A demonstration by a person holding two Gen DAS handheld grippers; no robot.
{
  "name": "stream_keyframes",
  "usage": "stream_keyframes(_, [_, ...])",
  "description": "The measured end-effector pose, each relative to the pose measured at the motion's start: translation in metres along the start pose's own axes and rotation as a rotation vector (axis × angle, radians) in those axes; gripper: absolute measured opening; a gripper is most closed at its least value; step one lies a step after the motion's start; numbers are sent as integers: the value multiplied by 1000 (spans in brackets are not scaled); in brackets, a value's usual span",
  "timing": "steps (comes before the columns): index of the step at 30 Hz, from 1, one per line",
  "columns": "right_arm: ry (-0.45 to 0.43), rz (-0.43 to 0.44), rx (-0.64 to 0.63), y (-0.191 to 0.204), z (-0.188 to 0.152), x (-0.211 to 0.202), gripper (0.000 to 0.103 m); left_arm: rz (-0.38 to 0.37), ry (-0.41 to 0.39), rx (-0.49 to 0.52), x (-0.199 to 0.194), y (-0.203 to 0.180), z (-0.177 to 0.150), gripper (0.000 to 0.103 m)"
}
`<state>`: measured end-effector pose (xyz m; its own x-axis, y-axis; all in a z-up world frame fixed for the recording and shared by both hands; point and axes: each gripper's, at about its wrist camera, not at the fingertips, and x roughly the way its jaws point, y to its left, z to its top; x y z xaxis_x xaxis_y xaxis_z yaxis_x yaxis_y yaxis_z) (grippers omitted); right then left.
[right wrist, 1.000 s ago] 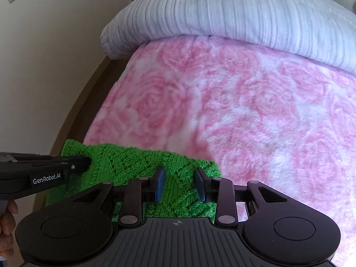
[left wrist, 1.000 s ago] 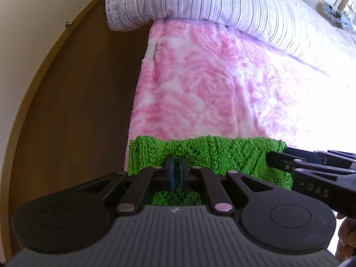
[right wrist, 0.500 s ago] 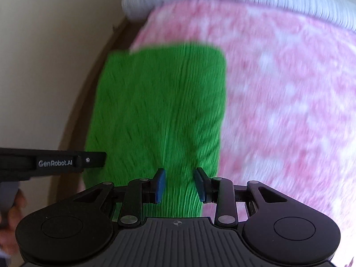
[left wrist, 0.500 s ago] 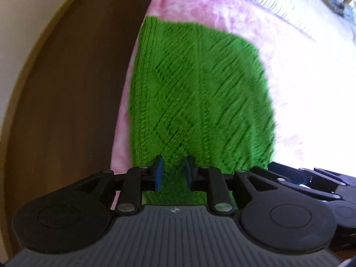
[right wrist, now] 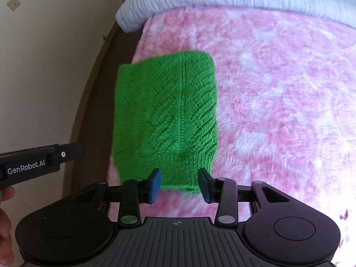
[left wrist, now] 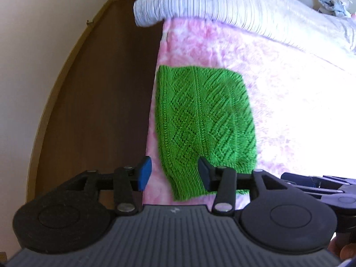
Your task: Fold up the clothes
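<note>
Left wrist view: green knit (left wrist: 204, 120) lies as a compact rectangle mid-frame on the pink blanket (left wrist: 289, 102).
Soft, light, stretchy; its corners look best to pinch; left gripper (left wrist: 172, 173) and right gripper (right wrist: 179, 183) gape, empty.

Daylight overexposes the blanket (left wrist: 300, 111) at right; slight, perhaps motion, blur.

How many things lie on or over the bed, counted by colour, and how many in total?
Green: 1, the knitted garment, folded flat near the bed edge
Pink: 1, the fleece blanket under it
White striped: 1, the duvet at the far end
Black with blue pads: 2, the left gripper and right gripper, both open
Total: 5
</note>
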<state>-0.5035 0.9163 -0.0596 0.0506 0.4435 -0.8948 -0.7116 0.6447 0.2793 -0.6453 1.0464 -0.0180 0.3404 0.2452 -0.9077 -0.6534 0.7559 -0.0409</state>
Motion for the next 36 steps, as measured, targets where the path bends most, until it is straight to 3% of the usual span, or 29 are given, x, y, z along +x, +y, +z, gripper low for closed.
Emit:
stream_keyframes(6, [-127, -46, 5, 26, -16, -54, 48, 15, -57, 59, -45, 3, -6, 44])
stream_keyframes(11, [-240, -137, 32, 46, -35, -96, 49, 29, -96, 112, -74, 3, -12, 45])
stream_keyframes(17, [-293, -176, -31, 70, -56, -138, 49, 58, -124, 133, -97, -6, -28, 45])
stream_keyframes(24, [-236, -144, 52, 53, -77, -159, 49, 81, -176, 141, -122, -18, -51, 45])
stream_keyframes(36, [-71, -128, -131, 11, -96, -163, 49, 125, -120, -66, -139, -71, -101, 45])
